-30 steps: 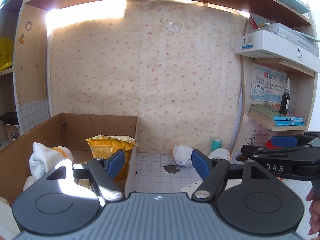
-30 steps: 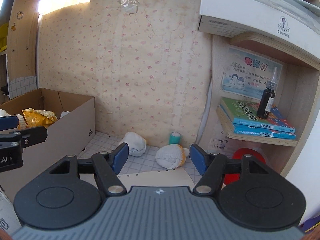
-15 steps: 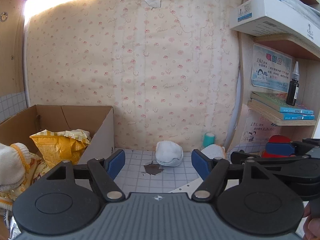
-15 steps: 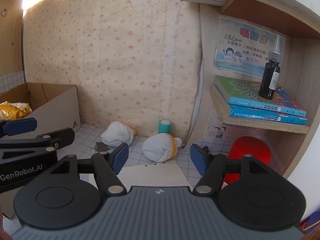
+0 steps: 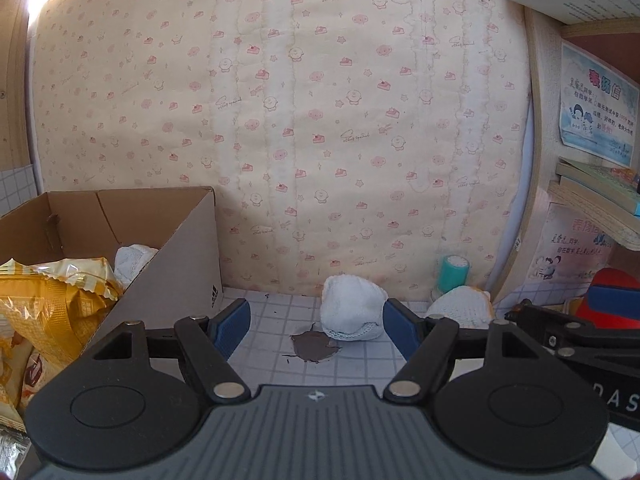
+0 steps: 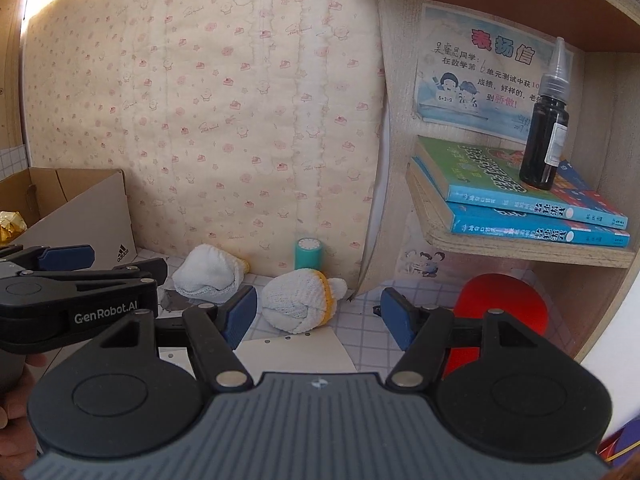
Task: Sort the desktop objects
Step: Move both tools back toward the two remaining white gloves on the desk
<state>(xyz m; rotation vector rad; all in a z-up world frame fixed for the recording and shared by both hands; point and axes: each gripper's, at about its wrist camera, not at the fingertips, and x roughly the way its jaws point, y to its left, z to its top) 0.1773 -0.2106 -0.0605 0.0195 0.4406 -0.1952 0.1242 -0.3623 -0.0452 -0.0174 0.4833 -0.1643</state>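
Observation:
Two rolled white sock bundles lie on the tiled desk by the back wall. The plain white bundle (image 5: 352, 312) (image 6: 208, 274) sits just beyond my open left gripper (image 5: 316, 326), closer to its right finger, nothing between the pads. The bundle with a yellow band (image 6: 300, 304) (image 5: 460, 306) lies ahead of my open right gripper (image 6: 318, 314), which is also empty. The left gripper's body (image 6: 76, 292) shows at the left of the right wrist view, the right gripper's (image 5: 580, 336) at the right edge of the left wrist view.
A cardboard box (image 5: 176, 248) (image 6: 92, 216) at left holds a yellow snack bag (image 5: 52, 300) and white socks. A teal cylinder (image 6: 308, 254) stands by the wall. A red object (image 6: 504, 308) sits under a shelf with books (image 6: 520, 200) and a dark dropper bottle (image 6: 546, 136). White paper (image 6: 296, 350) lies near.
Both grippers moved forward and a little down toward the back wall; the sock bundles now loom larger. The left view swung right, away from the box. Jaw openings stayed the same.

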